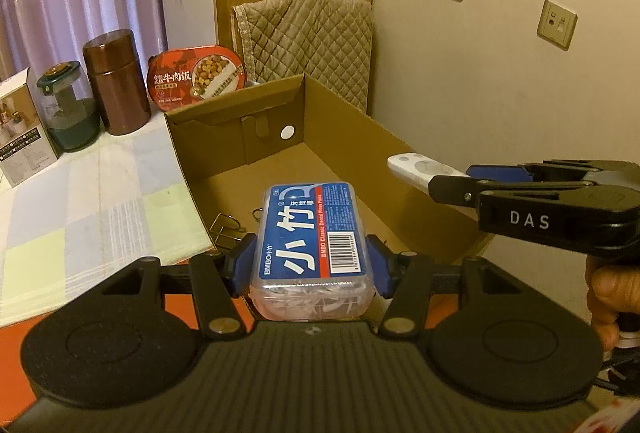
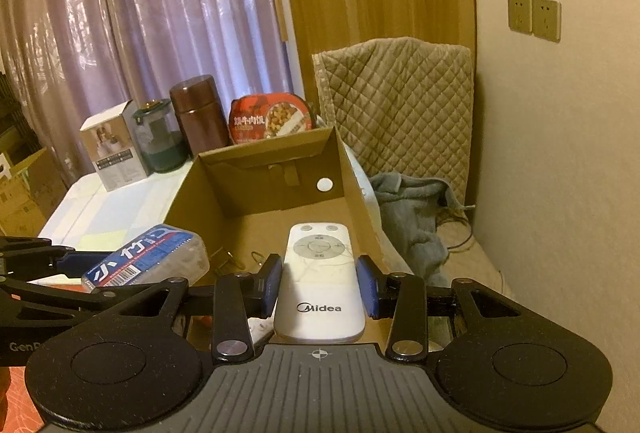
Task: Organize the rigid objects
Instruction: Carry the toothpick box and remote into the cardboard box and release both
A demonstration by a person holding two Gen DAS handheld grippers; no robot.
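My left gripper [image 1: 310, 267] is shut on a clear floss-pick box with a blue label [image 1: 314, 233] and holds it over the near end of an open cardboard box [image 1: 240, 121]. My right gripper [image 2: 320, 283] is shut on a white Midea remote [image 2: 320, 273] and holds it over the same cardboard box [image 2: 256, 161], to the right of the floss box [image 2: 148, 257]. The remote [image 1: 416, 167] and the right gripper [image 1: 476, 179] show at the right in the left wrist view. Metal binder clips [image 1: 228, 229] lie in the box's near corner.
On the tablecloth [image 1: 100, 193] left of the box stand a brown canister [image 1: 118, 83], a green-lidded jar [image 1: 68, 113] and a white carton [image 1: 24, 129]. A red beef-rice bowl [image 1: 198, 75] leans behind the box. A quilted cover [image 1: 308, 33] and the wall [image 1: 500, 73] are right.
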